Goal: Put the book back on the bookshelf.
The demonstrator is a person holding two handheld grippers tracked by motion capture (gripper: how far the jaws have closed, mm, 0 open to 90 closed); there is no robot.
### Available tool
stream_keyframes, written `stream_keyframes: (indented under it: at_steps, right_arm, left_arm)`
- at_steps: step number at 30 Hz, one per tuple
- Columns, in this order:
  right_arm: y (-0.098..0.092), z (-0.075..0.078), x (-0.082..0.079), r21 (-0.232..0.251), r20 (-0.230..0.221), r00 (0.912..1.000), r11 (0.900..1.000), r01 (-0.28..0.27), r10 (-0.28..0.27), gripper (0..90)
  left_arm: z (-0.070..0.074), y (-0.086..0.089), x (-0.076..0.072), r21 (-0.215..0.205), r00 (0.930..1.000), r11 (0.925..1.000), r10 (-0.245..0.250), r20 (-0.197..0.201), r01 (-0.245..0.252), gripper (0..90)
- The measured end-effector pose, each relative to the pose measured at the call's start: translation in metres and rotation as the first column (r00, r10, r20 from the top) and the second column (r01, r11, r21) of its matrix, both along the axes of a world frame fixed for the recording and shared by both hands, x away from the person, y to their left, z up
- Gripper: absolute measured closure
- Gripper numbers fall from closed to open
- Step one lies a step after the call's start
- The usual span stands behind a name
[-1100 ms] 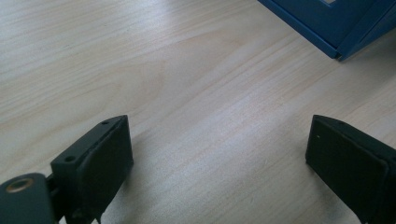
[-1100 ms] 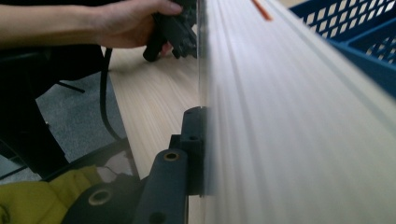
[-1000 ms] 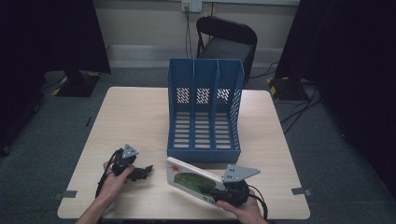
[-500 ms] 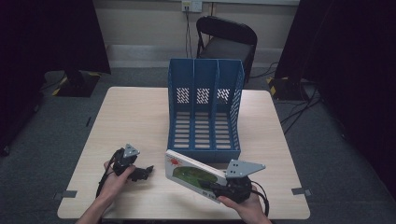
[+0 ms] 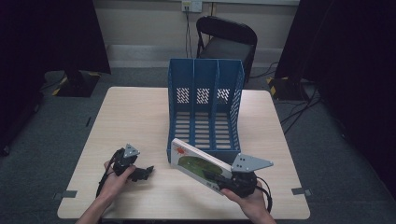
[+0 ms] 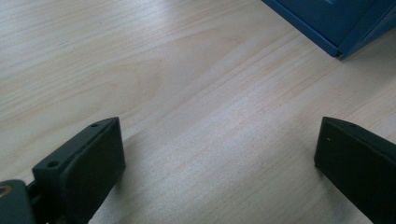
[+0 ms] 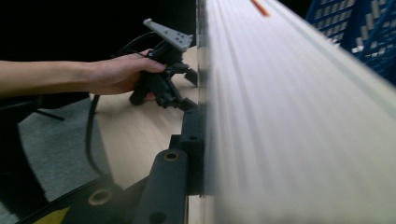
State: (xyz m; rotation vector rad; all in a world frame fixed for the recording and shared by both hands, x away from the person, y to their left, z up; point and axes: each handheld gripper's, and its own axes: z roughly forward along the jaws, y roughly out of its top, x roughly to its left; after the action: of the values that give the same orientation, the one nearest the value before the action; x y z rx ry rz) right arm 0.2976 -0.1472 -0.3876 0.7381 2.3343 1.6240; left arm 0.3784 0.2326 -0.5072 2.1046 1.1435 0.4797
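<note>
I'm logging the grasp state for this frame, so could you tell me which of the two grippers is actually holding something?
The right gripper, shut on the book before the blue file rack. The left gripper rests open on the table, nothing between its jaws.

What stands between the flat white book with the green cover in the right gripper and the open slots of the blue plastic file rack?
Nothing visible stands between them. The right gripper holds the flat white book with its far corner near the low front edge of the blue plastic file rack. The rack's three slots look empty.
</note>
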Motion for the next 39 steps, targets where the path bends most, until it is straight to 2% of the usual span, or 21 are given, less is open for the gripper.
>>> stream_keyframes:
  at_steps: [5, 7, 10, 18, 29, 34, 37, 39]
  right_arm:
    - [-0.007, 0.007, 0.003, 0.004, 0.01, 0.9988, 0.999, 0.048, -0.048, 76.5]
    - [-0.009, 0.01, 0.004, -0.001, 0.029, 0.9968, 0.997, 0.075, -0.075, 76.6]
    - [-0.014, 0.012, 0.007, 0.0, 0.033, 0.9955, 0.996, 0.089, -0.089, 76.6]
    - [-0.029, 0.019, 0.013, 0.0, 0.047, 0.9848, 0.986, 0.167, -0.167, 76.6]
    - [-0.054, 0.027, 0.026, 0.027, 0.053, 0.96, 0.961, 0.274, -0.275, 76.6]
    - [-0.059, 0.033, 0.034, 0.009, 0.071, 0.9527, 0.955, 0.296, -0.296, 76.5]
    - [-0.063, 0.036, 0.038, 0.014, 0.076, 0.9421, 0.945, 0.327, -0.327, 76.5]
    - [-0.065, 0.038, 0.042, 0.01, 0.082, 0.9317, 0.935, 0.354, -0.354, 76.6]
  left_arm:
    - [0.0, 0.0, 0.0, 0.0, 1.0, 1.0, -0.001, -0.001, 0.001, 1.1]
    - [0.0, -0.001, 0.0, 0.0, 1.0, 1.0, -0.008, -0.002, 0.008, 1.0]
    - [0.0, -0.001, 0.0, 0.0, 1.0, 1.0, -0.009, -0.001, 0.009, 0.9]
    - [0.0, -0.001, -0.001, 0.0, 1.0, 1.0, -0.009, -0.002, 0.009, 0.9]
    - [0.0, -0.001, 0.0, 0.0, 1.0, 1.0, -0.009, -0.002, 0.009, 0.9]
    - [0.0, -0.001, 0.0, 0.0, 1.0, 1.0, -0.009, -0.002, 0.009, 0.9]
    - [0.0, -0.001, 0.0, 0.0, 1.0, 1.0, -0.009, -0.002, 0.009, 0.9]
    - [0.0, -0.001, 0.0, 0.0, 1.0, 1.0, -0.009, -0.002, 0.009, 0.9]
